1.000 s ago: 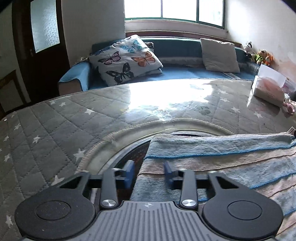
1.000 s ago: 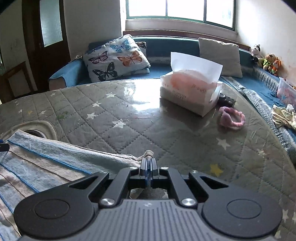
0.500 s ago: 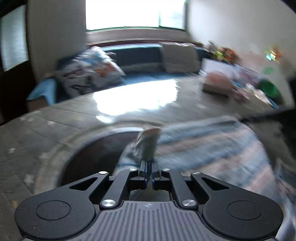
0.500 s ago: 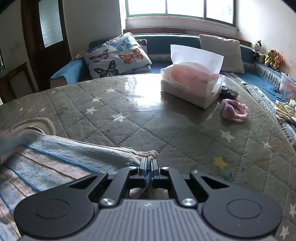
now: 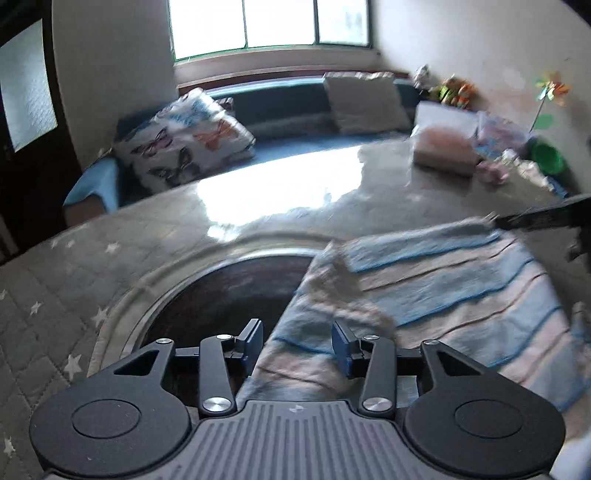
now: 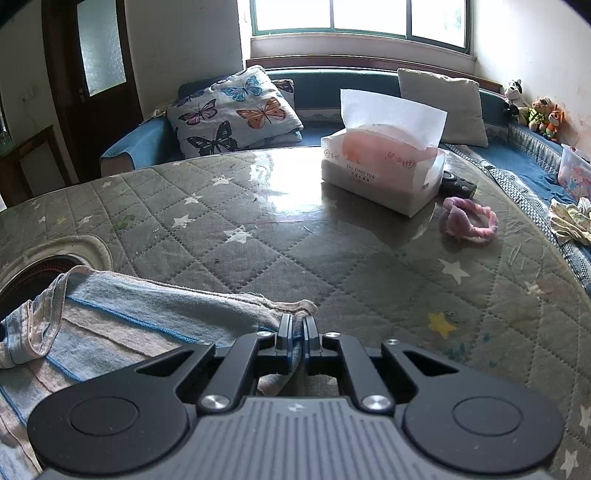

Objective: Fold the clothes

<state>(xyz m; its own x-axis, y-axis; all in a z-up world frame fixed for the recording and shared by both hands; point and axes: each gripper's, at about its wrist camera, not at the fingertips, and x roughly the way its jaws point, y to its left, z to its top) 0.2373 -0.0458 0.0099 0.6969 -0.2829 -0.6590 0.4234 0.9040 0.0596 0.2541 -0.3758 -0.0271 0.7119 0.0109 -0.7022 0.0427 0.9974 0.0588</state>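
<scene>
Both wrist cameras sit low and close over the bench, facing the far window. Each shows the towel, tissue box and sofa; the left view, seemingly higher, is blurred.

Both grippers look like the same build. The left gripper has a grey ribbed housing with a tiny logo at its front edge, and beside that housing sit two big matte black discs with round recesses. Black linkage arms run forward from it, each pinned with a shiny silver screw, ending in blue fingertips. The right gripper has identical ribbing, discs and screws.
</scene>
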